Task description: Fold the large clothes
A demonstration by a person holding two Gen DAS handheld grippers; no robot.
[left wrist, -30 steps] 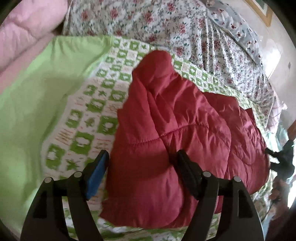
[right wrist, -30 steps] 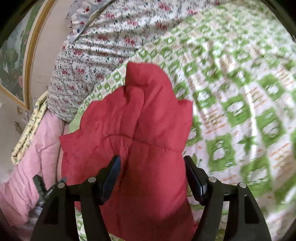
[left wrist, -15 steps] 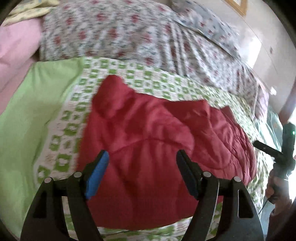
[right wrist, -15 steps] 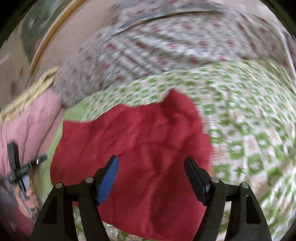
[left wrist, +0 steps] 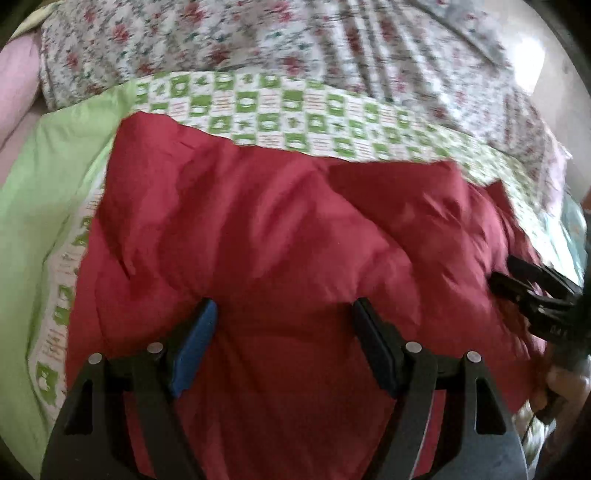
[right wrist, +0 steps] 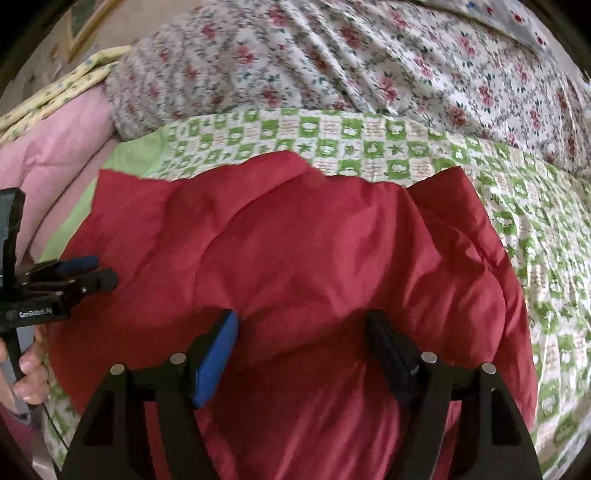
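A red padded jacket [left wrist: 280, 236] lies folded and bunched across a green-and-white checked bedspread [left wrist: 288, 107]; it also shows in the right wrist view [right wrist: 317, 251]. My left gripper [left wrist: 284, 314] is open, its fingers hovering over the jacket's near left part with red fabric between them but not pinched. My right gripper [right wrist: 301, 325] is open over the near right part in the same way. Each gripper shows in the other's view: the right gripper [left wrist: 517, 284] at the jacket's right edge, the left gripper [right wrist: 92, 273] at its left edge.
A floral quilt [right wrist: 369, 62] is heaped behind the bedspread. A pink blanket [right wrist: 55, 147] and a plain green sheet [left wrist: 48, 177] lie at the left. A wall with a framed picture [right wrist: 85, 18] stands behind the bed.
Both cameras swung and moved closer over the jacket. The upright sleeve seen earlier now lies flat, and the jacket looks wider and lower. Both grippers stayed open.
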